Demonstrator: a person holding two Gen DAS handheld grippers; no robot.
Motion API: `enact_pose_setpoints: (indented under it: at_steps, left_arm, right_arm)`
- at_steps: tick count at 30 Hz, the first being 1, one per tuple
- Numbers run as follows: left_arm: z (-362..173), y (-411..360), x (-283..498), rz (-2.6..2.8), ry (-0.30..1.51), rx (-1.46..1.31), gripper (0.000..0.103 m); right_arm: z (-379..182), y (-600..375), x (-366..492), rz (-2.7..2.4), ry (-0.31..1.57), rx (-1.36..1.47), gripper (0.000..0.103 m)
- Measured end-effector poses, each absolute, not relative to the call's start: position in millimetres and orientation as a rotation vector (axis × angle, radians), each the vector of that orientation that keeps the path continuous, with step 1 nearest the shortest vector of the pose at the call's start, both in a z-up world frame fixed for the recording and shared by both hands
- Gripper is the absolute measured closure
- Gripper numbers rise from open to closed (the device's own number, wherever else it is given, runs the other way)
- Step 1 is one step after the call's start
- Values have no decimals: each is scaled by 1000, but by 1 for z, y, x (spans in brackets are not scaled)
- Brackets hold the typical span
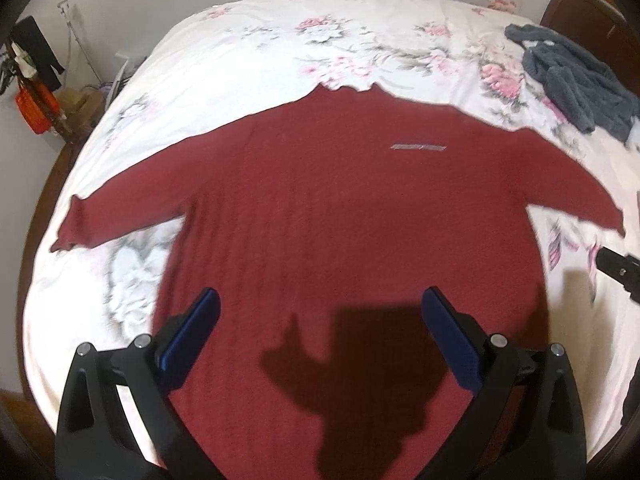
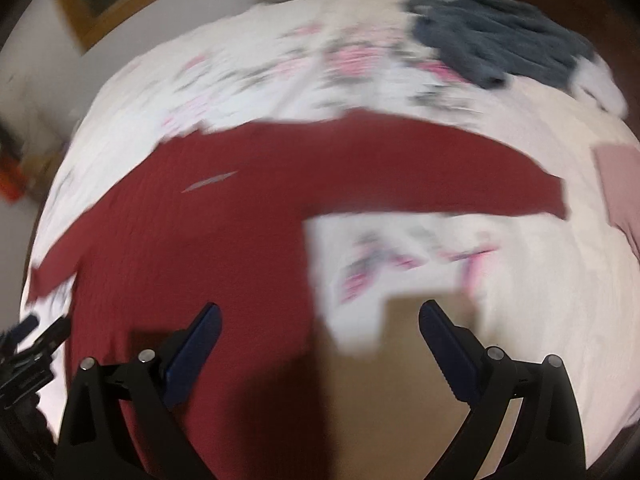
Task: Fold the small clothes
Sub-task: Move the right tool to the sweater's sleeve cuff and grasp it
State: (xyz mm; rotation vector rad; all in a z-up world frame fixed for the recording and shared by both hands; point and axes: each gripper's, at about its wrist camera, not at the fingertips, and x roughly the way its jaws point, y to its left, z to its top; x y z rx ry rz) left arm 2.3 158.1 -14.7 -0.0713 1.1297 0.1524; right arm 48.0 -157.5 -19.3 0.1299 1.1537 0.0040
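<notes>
A dark red long-sleeved sweater (image 1: 340,208) lies flat on the floral bedsheet (image 1: 248,52), front up, both sleeves spread outward and a small grey label (image 1: 418,147) on the chest. My left gripper (image 1: 320,304) hovers open above the sweater's lower body with nothing between its blue pads. In the blurred right wrist view the sweater (image 2: 192,248) fills the left half, its right sleeve (image 2: 460,176) stretching across. My right gripper (image 2: 320,318) is open over the sweater's side edge and the sheet, holding nothing.
A dark grey fluffy garment (image 1: 576,80) lies crumpled at the bed's far right. A pink cloth (image 2: 620,184) lies at the right edge. A wooden headboard (image 1: 592,12) stands far right. Clutter and an orange object (image 1: 34,112) sit beside the bed's left.
</notes>
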Motion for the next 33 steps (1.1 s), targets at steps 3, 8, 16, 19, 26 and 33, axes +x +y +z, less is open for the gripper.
enact_pose_setpoints:
  at_steps: [3, 8, 16, 19, 26, 33]
  left_arm:
    - [-17, 138, 23, 146, 1115, -63, 3]
    - [-22, 98, 63, 132, 1084, -39, 3]
    - [-33, 57, 102, 134, 1074, -36, 3]
    - [-37, 45, 106, 125, 1080, -26, 3]
    - [-46, 28, 111, 113, 1092, 0, 3]
    - [-48, 21, 114, 106, 1104, -8, 3]
  right_arm:
    - [-23, -217, 70, -92, 1131, 152, 4]
    - [-42, -331, 120, -245, 1137, 120, 4]
    - [-101, -449, 176, -259, 1278, 238, 8]
    - [-121, -457, 183, -272, 1326, 220, 10]
    - [-135, -461, 190, -149, 1345, 276, 39]
    - [-121, -464, 184, -66, 1320, 304, 91]
